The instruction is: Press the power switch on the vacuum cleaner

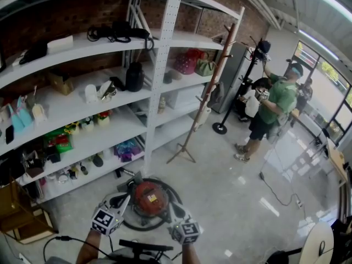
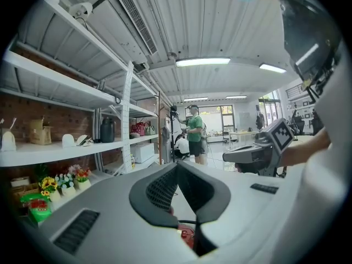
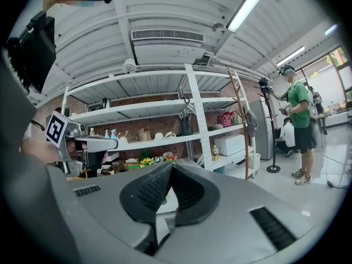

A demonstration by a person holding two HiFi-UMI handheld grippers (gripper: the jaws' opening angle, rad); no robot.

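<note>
The vacuum cleaner [image 1: 148, 197] is a round red canister on the floor with a black hose looped around it, right in front of me. My left gripper [image 1: 126, 199] is held over its left side and my right gripper [image 1: 170, 207] over its right side; whether either touches it I cannot tell. Both point down at it with their jaws together and nothing between them. In the left gripper view the left gripper [image 2: 177, 166] has its tips meeting, and a bit of the red vacuum cleaner [image 2: 186, 236] shows below them. The right gripper [image 3: 169, 166] looks the same in its own view.
A tall white shelf unit [image 1: 159, 87] full of small goods runs along the left and back. A wooden coat stand [image 1: 193, 125] stands beyond the vacuum. A person in a green shirt [image 1: 275, 106] works at a black stand at the right. A cable [image 1: 278, 194] lies on the floor.
</note>
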